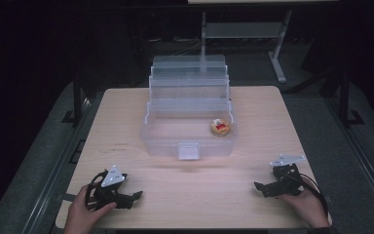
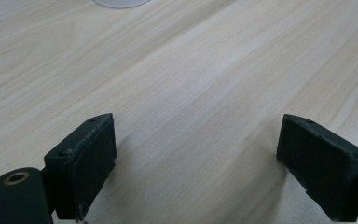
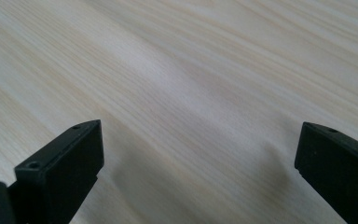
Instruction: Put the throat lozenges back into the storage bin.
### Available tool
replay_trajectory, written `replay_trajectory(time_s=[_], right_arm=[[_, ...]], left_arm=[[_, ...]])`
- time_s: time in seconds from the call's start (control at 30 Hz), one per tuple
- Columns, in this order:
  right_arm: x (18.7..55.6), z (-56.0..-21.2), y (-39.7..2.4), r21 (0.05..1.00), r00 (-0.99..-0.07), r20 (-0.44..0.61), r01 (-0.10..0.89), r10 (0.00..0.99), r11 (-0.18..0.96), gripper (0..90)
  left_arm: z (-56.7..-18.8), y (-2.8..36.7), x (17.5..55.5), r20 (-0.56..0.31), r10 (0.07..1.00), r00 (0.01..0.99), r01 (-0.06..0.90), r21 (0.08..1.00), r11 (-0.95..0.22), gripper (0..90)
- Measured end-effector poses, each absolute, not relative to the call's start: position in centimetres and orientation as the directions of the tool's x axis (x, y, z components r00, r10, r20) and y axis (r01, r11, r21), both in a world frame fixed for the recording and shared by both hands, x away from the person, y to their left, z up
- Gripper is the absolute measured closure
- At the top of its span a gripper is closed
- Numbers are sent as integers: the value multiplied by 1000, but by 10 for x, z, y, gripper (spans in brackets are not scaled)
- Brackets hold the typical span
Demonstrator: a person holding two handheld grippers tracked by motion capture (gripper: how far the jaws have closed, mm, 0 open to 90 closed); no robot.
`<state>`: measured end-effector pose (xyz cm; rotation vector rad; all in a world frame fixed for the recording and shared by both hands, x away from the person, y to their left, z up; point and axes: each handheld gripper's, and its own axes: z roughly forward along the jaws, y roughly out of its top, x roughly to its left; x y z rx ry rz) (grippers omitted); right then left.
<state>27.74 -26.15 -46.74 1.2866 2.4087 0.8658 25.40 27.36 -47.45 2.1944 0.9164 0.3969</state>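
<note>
A clear plastic tiered box [image 1: 189, 112] stands open in the middle of the wooden table [image 1: 126, 117], its trays stepped back toward the far side. A small round yellow item with a red and white top [image 1: 220, 127] lies in the bottom bin at its right. My left gripper [image 1: 135, 196] rests near the front left edge, held by a hand, open with bare wood between its jaws [image 2: 196, 154]. My right gripper [image 1: 259, 187] rests near the front right, also open over bare wood [image 3: 200, 158].
The box has a front latch [image 1: 188, 151] facing the person. A pale rim of the box [image 2: 121, 3] shows at the top of the left gripper view. Beyond the table a metal stand [image 1: 277, 53] rises from a dark floor.
</note>
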Motion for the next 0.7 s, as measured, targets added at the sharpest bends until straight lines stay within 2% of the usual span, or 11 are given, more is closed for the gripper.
replay_trajectory(time_s=[0.1, 0.27, 0.43, 0.7], right_arm=[[273, -473, -265, 620, -555, 6, 654, 832, 432, 7], [269, -477, -267, 639, -550, 19, 649, 835, 413, 0], [262, -483, -274, 698, -559, 29, 605, 829, 383, 0], [262, -484, -274, 700, -562, 25, 600, 826, 387, 0]], left_arm=[[-474, 274, 254, 8, 713, 701, 494, 716, -493, 110], [-474, 274, 254, 8, 714, 700, 494, 716, -493, 110], [-475, 274, 254, 8, 714, 700, 494, 717, -492, 110], [-474, 274, 254, 8, 714, 700, 494, 716, -493, 110]])
